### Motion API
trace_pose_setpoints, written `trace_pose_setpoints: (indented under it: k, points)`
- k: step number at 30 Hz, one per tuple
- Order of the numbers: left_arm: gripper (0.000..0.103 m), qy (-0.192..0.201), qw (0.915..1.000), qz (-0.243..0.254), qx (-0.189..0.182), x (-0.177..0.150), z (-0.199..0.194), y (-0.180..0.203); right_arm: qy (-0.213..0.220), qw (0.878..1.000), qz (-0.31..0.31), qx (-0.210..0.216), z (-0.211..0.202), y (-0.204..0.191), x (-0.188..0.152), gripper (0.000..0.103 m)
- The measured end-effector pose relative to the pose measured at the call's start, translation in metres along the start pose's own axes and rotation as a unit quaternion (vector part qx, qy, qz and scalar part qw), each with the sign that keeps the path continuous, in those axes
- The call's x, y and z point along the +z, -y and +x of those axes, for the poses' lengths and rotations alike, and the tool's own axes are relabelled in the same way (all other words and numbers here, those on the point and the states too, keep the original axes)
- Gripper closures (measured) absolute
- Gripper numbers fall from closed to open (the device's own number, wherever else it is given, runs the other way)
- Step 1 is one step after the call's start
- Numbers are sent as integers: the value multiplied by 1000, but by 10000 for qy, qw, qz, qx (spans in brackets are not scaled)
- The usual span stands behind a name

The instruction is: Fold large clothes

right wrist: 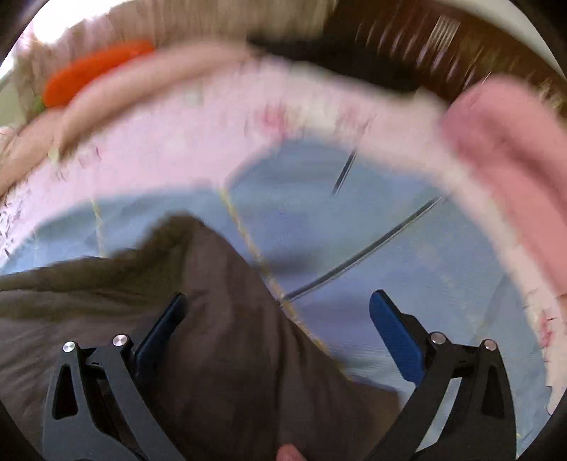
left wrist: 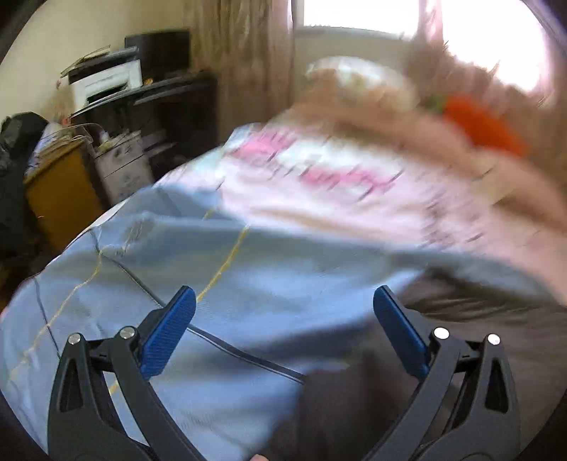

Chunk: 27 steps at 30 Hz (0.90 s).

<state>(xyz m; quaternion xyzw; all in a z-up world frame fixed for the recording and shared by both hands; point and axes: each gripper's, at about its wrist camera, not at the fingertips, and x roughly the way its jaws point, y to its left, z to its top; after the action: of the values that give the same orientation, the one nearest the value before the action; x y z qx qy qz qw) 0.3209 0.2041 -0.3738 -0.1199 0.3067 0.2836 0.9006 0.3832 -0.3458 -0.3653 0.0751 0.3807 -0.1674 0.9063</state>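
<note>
1. The left gripper (left wrist: 283, 301) is shown with its jaws spread wide; nothing lies between the blue pads (left wrist: 170, 333), and no cloth is pinched. The gap frames the border where the brown garment (left wrist: 460, 340) meets the light-blue sheet (left wrist: 248, 269).
2. The right gripper (right wrist: 278, 305) is likewise released, its jaws held far apart. The brown garment (right wrist: 212, 319) fills the left part of the gap, yet whether the left pad touches it cannot be told from the blurred view.
3. The garment, the thing to be folded, is seen bunched into a raised ridge on the sheet (right wrist: 389, 248), between the two tools. It is judged not yet spread flat, which would explain why both tools are kept open above it: an edge is probably being sought.
4. The sheet, crossed by yellow and dark lines, is laid over a pink floral bedcover (left wrist: 319, 170), so that a smooth working surface is provided.
5. Farther off, an orange plush item (left wrist: 482, 124), a printer (left wrist: 106, 78) on dark shelving, and a bright window (left wrist: 358, 14) are visible in the left wrist view.
</note>
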Motion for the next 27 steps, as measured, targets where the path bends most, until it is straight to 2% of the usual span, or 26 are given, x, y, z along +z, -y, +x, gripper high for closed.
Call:
trace_pose_setpoints:
  k: [1,2,3,4,6,7,8,9,10,11,12,13,14,15,16,17,19,21,22,23,24,25,27]
  points:
    - [2,167,9995,34,-268,-1,-22,8,160,9993,-49,347,-21,-7,-4,1]
    - [2,252,9965,163,-778,-7,-52,26,248,9975,-142,644,-38,-17,-8,1]
    - [2,260,9938,274,-1050,-12,-67,39,320,9947,-305,927,-57,-32,-18,1]
    - [2,301,9870,520,-1492,-24,-87,61,347,9921,-449,1115,-67,-45,-28,1]
    - [2,428,9769,1058,-1809,-47,-106,94,107,9871,-787,1388,-67,-70,-51,1]
    - [2,545,9702,1504,-1818,-66,-109,112,-145,9857,-969,1367,-53,-81,-65,1]
    - [2,537,9617,2094,-1687,-92,-101,132,-168,9862,-929,1362,-47,-82,-76,1]
    - [2,516,9608,2189,-1621,-109,-93,140,-51,9869,-565,1511,-44,-71,-83,1]
    - [2,482,9666,1838,-1718,-112,-92,134,-181,9883,-227,1495,-44,-61,-80,1]
    - [2,264,9758,1228,-1791,-103,-95,123,-275,9884,-42,1490,-48,-55,-77,1]
    - [2,226,9786,920,-1825,-98,-100,118,-216,9887,124,1481,-57,-48,-74,1]
    - [2,305,9787,741,-1888,-95,-107,113,23,9902,96,1396,-66,-45,-78,1]
    - [2,365,9774,771,-1932,-96,-111,114,126,9916,-96,1284,-67,-48,-82,1]
    - [2,112,9775,1057,-1822,-101,-104,123,130,9910,-580,1203,-61,-56,-93,1]
    - [2,-88,9770,1214,-1754,-106,-102,128,102,9907,-619,1208,-62,-56,-95,1]
    - [2,-76,9783,1204,-1683,-103,-110,126,-4,9921,-418,1187,-71,-47,-92,1]
    - [2,208,9776,1094,-1786,-91,-144,114,6,9936,-251,1099,-98,-36,-83,1]
    - [2,887,9729,1147,-1803,-74,-206,101,482,9931,-259,1039,-151,-21,-78,1]
    - [2,1128,9701,1188,-1792,-70,-234,96,693,9920,-275,1021,-179,-14,-77,1]
    - [2,1473,9638,1312,-1795,-60,-273,90,862,9906,-282,1024,-205,-9,-76,1]
    - [2,1682,9589,1429,-1782,-53,-302,87,1029,9881,-345,1089,-245,-2,-71,1]
    - [2,1869,9545,1609,-1675,-41,-343,83,1088,9868,-435,1120,-281,2,-67,1]
    - [2,1887,9528,1783,-1575,-21,-395,78,1227,9845,-528,1138,-346,12,-61,1]
